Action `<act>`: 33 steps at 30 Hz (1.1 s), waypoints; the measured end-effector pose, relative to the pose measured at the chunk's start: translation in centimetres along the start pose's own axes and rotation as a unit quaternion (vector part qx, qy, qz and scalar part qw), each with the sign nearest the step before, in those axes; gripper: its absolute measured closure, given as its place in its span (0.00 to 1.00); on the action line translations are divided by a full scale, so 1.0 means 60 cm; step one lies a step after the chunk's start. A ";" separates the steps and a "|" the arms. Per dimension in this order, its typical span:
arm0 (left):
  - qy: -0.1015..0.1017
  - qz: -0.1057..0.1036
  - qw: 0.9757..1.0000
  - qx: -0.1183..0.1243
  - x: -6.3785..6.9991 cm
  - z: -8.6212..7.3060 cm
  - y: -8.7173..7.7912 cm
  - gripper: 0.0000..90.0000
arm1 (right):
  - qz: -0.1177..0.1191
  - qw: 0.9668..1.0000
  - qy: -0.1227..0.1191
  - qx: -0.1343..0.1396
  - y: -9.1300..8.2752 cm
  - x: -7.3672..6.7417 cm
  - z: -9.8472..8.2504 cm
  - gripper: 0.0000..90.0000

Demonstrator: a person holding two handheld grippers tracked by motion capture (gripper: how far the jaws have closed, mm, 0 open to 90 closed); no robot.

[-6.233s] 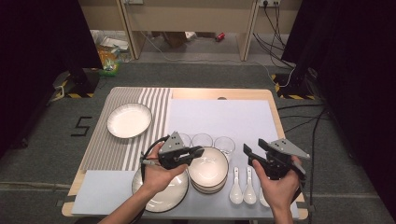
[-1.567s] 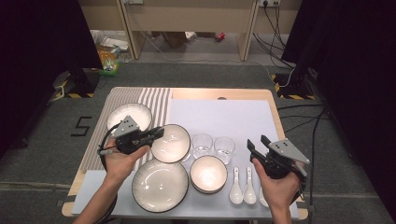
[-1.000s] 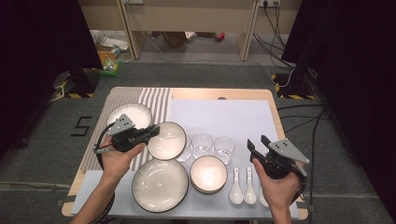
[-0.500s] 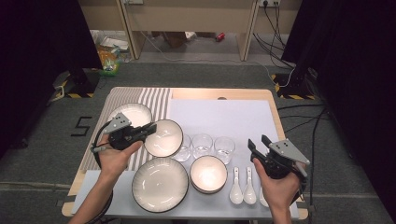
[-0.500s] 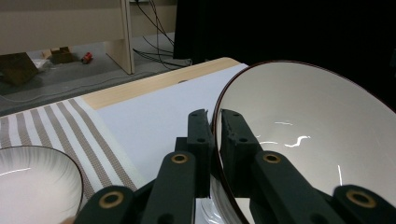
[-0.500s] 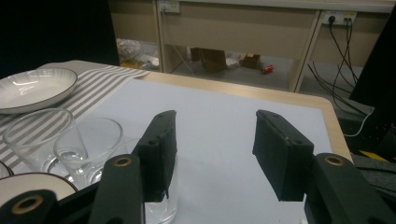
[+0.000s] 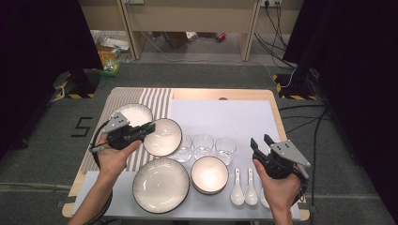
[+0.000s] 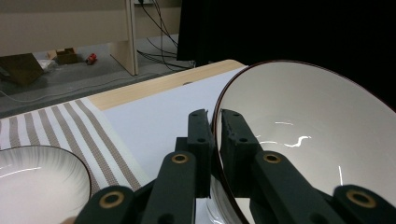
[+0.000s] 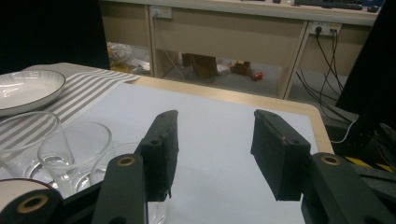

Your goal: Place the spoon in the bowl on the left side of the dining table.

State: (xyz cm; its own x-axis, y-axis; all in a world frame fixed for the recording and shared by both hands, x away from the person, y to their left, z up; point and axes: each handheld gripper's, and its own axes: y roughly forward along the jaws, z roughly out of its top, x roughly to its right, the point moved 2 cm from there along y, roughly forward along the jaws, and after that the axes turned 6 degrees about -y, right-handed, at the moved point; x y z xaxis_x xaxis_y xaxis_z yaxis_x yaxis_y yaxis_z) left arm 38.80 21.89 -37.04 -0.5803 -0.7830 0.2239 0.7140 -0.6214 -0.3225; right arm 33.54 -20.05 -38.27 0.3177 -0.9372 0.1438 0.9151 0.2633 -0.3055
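Fingers of the left gripper (image 7: 146,130) are clenched on the rim of a white bowl (image 7: 163,137), one finger (image 8: 201,140) outside the wall and the other inside, as we see in the left gripper view. We read this as the carrying step: the bowl hangs lifted and tilted in the high view, above the seam between the striped mat (image 7: 123,95) and the white mat (image 7: 225,117), just right of the small plate (image 7: 136,114) and partly over the leftmost of three glasses (image 7: 202,146). Below it lies the large plate (image 7: 160,184); to that plate's right sits the stack of bowls (image 7: 209,174), then the spoons (image 7: 243,188).

Farther right, the right gripper (image 7: 261,142) hovers with nothing between its fingers (image 9: 161,144). They have just been closing a little, yet they stand well apart and released, over bare white mat near the glasses.

We judge that the next move calls for a level descent onto a free patch of mat, with the bowl kept clear of the glasses beneath its far edge. Only once its base rests flat should the grasp be released. The idle right gripper is near the spoons.
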 end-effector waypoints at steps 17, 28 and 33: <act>-0.012 0.018 1.000 0.005 -0.024 0.003 -0.009 0.91 | 0.007 1.000 -0.011 -0.014 0.002 0.000 -0.001 0.58; -0.010 0.030 0.999 0.006 -0.034 0.005 -0.013 0.91 | 0.006 1.000 -0.014 -0.013 0.001 0.002 0.000 0.58; -0.014 0.035 0.999 0.008 -0.040 0.005 -0.014 0.91 | 0.009 1.000 -0.013 -0.015 0.002 0.000 -0.001 0.58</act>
State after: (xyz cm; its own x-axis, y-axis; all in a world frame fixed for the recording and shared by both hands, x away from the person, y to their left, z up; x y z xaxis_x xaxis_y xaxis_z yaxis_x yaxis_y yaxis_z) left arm 39.70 24.26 -37.06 -0.5175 -0.8249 0.2275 0.7591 -0.5653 -0.3228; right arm 33.65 -20.02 -38.36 0.3401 -0.9263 0.1624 0.9017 0.2722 -0.3359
